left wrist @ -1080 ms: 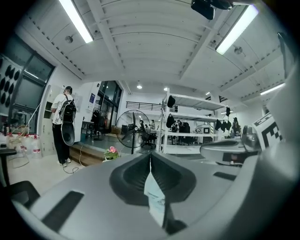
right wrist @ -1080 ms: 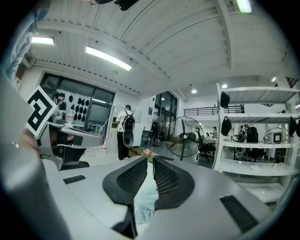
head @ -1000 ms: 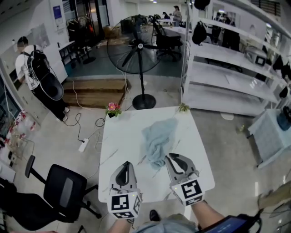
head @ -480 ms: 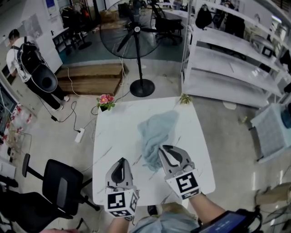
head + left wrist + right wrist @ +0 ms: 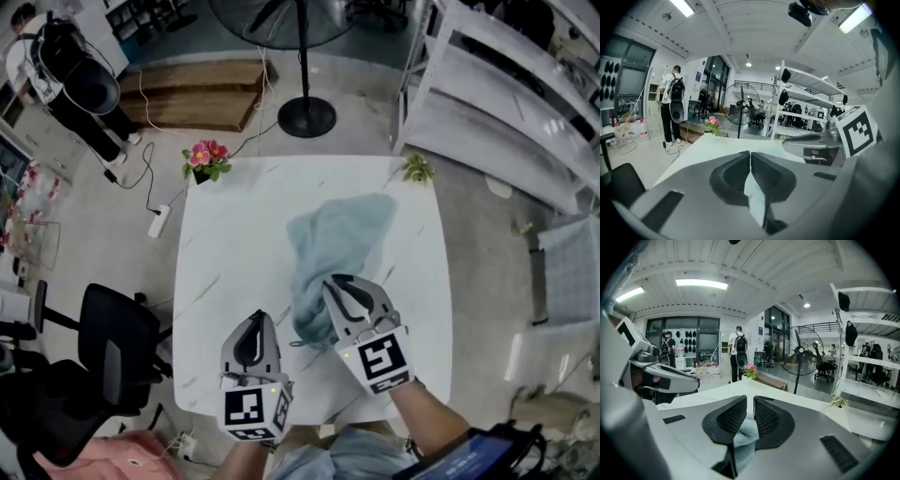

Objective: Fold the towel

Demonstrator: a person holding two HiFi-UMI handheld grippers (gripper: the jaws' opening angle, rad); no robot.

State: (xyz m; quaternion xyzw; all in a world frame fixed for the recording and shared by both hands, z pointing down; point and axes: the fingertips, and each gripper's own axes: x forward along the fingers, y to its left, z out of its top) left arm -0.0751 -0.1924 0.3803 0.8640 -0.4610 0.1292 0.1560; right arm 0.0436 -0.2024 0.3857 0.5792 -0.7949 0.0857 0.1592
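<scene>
Pale blue crumpled terry towel (image 5: 339, 239) lies on a square white marble-patterned tabletop (image 5: 234, 234), a little right of the middle, stretching from the far right part towards the near edge. Its near end is hidden in the head view under the right hand-held gripper (image 5: 332, 280). In the right gripper view, that right hand-held gripper (image 5: 750, 399) has its jaws nearly together, pinching a bunched fold of the towel (image 5: 744, 439). How far the fold reaches in cannot be seen.

To its left, the left hand-held gripper (image 5: 257, 317) is over the near part of the tabletop, apart from the towel. In its own view the left hand-held gripper (image 5: 750, 153) has its jaws pressed together on nothing.

The only print that can be made out is a black-and-white square marker on each gripper's cube. The person's forearms are cut off at the bottom edge.

A pot of pink flowers (image 5: 203, 157) sits at the far left corner and a small green plant (image 5: 415, 169) at the far right corner. The left half of the tabletop gives open room. A black office chair (image 5: 112, 342) stands just off the left edge.
</scene>
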